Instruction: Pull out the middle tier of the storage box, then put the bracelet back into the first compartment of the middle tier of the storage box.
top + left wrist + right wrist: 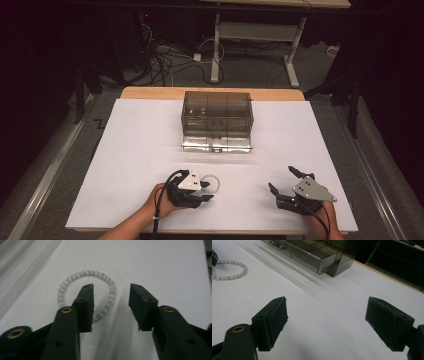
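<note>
A bracelet of pale round beads [65, 282] lies flat on the white table cover. My left gripper [111, 287] is down over it. One jaw stands inside the ring and the other outside, so the ring's right side lies between them with a gap on both sides. From above, the left gripper [209, 191] points right at the bracelet [216, 181]. My right gripper [281, 177] rests near the front right of the table. In its own view the right gripper [327, 301] is wide open on bare cover, with the bracelet [241, 267] far off at upper left.
A smoky clear drawer box [217, 117] stands at the back middle of the table, and its bottom drawer [307, 257] with a metal handle is pulled out a little. The white cover [130, 150] ends at the wooden table edge behind. Cables and a desk frame lie on the floor beyond.
</note>
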The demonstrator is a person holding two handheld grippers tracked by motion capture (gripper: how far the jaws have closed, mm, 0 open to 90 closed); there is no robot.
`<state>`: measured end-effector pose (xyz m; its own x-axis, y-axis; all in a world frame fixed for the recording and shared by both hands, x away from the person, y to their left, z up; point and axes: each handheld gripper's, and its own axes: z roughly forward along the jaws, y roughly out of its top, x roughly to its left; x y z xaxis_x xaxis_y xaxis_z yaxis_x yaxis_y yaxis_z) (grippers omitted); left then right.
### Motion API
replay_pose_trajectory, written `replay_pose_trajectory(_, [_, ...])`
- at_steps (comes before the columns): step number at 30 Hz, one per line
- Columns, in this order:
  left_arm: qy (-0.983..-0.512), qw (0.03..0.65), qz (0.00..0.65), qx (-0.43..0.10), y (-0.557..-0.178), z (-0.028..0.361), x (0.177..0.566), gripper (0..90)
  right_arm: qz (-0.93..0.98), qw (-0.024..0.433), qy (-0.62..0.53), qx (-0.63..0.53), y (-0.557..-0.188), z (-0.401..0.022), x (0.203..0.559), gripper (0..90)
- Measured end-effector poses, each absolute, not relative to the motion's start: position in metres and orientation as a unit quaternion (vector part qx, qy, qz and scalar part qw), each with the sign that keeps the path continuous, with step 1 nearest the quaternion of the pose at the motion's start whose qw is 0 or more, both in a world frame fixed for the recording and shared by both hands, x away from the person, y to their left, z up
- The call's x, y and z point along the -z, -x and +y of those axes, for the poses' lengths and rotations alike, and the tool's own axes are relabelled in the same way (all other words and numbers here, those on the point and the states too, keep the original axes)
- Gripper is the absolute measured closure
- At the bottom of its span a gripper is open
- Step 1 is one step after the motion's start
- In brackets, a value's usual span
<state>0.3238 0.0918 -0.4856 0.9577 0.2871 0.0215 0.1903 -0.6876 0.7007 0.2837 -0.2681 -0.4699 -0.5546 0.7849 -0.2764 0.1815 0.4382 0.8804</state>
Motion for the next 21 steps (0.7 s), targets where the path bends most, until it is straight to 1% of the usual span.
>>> replay_pose_trajectory(1, [-0.916, 0.373, 0.130, -0.068, -0.325, 0.091, 0.485, 56.7, 0.771, 0.352, -0.315, -0.427, -0.284, -0.269, 0.470, 18.4])
replay_pose_trajectory(2, [-0.917, 0.372, 0.129, -0.066, -0.326, 0.091, 0.485, 60.3, 0.771, 0.351, -0.315, -0.428, -0.285, -0.269, 0.470, 18.5])
replay_pose_trajectory(4, [-0.914, 0.377, 0.139, -0.049, -0.330, 0.091, 0.486, 61.9, 0.771, 0.352, -0.316, -0.426, -0.285, -0.269, 0.471, 18.5])
replay_pose_trajectory(5, [-0.914, 0.377, 0.144, -0.050, -0.331, 0.092, 0.486, 63.7, 0.771, 0.351, -0.317, -0.426, -0.285, -0.269, 0.471, 18.6])
replay_pose_trajectory(13, [-0.916, 0.374, 0.138, -0.053, -0.329, 0.091, 0.486, 82.5, 0.775, 0.352, -0.314, -0.422, -0.284, -0.269, 0.472, 18.9])
replay_pose_trajectory(21, [-0.918, 0.369, 0.123, -0.078, -0.321, 0.093, 0.485, 82.9, 0.774, 0.358, -0.302, -0.426, -0.282, -0.269, 0.471, 19.4])
